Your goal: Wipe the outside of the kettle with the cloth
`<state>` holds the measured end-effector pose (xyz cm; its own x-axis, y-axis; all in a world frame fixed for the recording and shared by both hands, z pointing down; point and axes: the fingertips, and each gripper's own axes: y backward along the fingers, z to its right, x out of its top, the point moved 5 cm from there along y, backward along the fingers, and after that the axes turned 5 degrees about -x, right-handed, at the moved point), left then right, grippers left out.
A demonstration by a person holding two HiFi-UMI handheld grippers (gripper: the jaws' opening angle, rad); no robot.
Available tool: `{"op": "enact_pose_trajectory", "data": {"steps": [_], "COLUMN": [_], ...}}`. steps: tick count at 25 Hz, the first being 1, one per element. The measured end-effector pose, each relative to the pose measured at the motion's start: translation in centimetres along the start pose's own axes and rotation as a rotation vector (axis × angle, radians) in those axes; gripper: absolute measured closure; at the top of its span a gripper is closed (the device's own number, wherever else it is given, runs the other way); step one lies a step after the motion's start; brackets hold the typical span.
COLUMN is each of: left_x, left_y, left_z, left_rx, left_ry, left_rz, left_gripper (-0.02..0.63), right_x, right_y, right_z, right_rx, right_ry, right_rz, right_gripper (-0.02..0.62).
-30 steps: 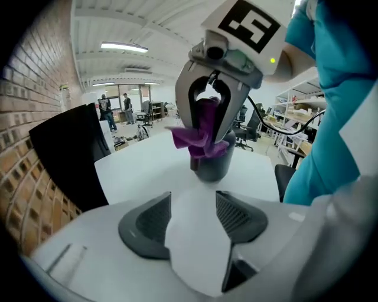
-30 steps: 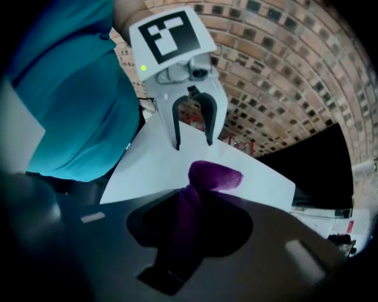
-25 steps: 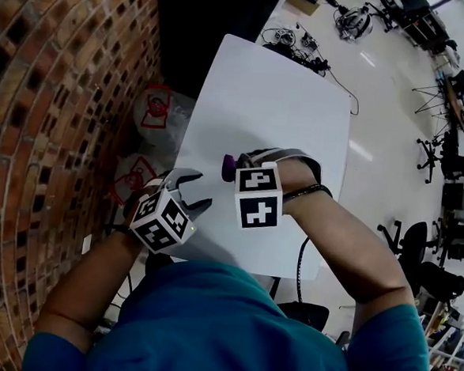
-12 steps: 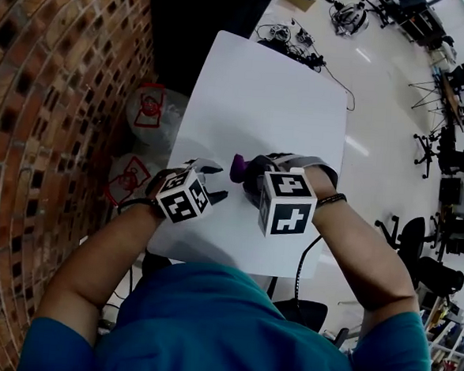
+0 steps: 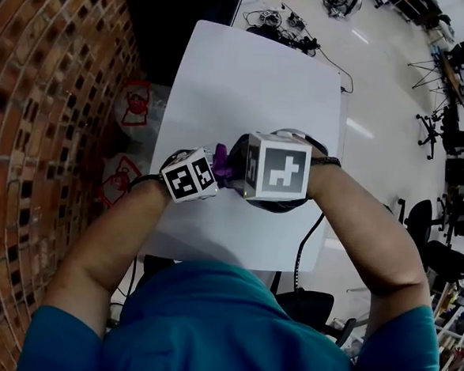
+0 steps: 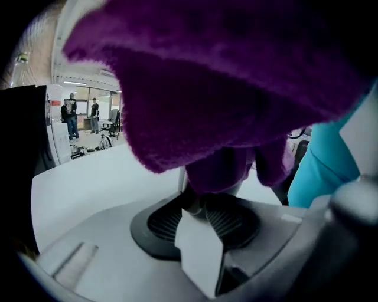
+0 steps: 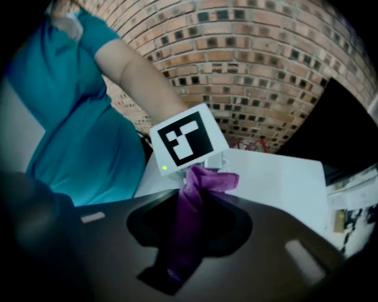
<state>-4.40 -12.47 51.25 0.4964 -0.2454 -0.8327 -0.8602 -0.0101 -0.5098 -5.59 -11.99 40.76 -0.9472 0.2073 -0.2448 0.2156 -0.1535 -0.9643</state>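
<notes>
A brick wall (image 5: 41,88) runs down the far left of the head view, with two pale bags marked in red (image 5: 136,107) at its foot. Next to it the person's left forearm reaches in over the near part of the white bench (image 5: 255,87). The left claw (image 5: 212,168) points toward the right one, with its marker cube on top. Its jaws have just been closing, and the purple cloth (image 7: 188,218) is between them. In the left gripper view a narrow neck of cloth runs down into the jaws, which pinch it. The rest of the cloth billows close over the lens and fills the top of that view. Beyond it, two people stand far off across the room.

The cloth spans the short gap between the two claws, held in the air over the bench. In the right gripper view it stretches as a twisted band from the right claw (image 7: 160,278) up to the left claw's cube. The right claw's jaws are pressed together on the lower end of the cloth. In the head view the right claw's cube sits just right of the cloth and hides its jaws. Farther right, a black cable (image 5: 302,253) hangs off the bench edge, and office chairs (image 5: 455,161) stand on the pale floor.
</notes>
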Motion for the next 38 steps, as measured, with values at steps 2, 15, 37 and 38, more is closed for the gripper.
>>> {"op": "enact_pose_trajectory", "data": {"steps": [2, 15, 37, 38], "left_x": [0.1, 0.1, 2.6, 2.5], "left_y": [0.0, 0.1, 0.3, 0.3], "left_z": [0.0, 0.7, -1.3, -1.3], "left_rx": [0.014, 0.044, 0.029, 0.035], "left_ry": [0.025, 0.116, -0.023, -0.014], "left_rz": [0.015, 0.008, -0.052, -0.055], "left_gripper": [0.476, 0.469, 0.468, 0.468], "right_x": [-0.5, -5.3, -12.8, -13.7], "right_y": [-0.1, 4.9, 5.4, 5.8], "right_z": [1.4, 2.9, 4.9, 4.6], "right_rx": [0.11, 0.034, 0.062, 0.052], "right_ry": [-0.116, -0.446, -0.765, -0.79], "right_rz": [0.029, 0.492, 0.826, 0.845], "right_gripper": [0.491, 0.491, 0.492, 0.491]}}
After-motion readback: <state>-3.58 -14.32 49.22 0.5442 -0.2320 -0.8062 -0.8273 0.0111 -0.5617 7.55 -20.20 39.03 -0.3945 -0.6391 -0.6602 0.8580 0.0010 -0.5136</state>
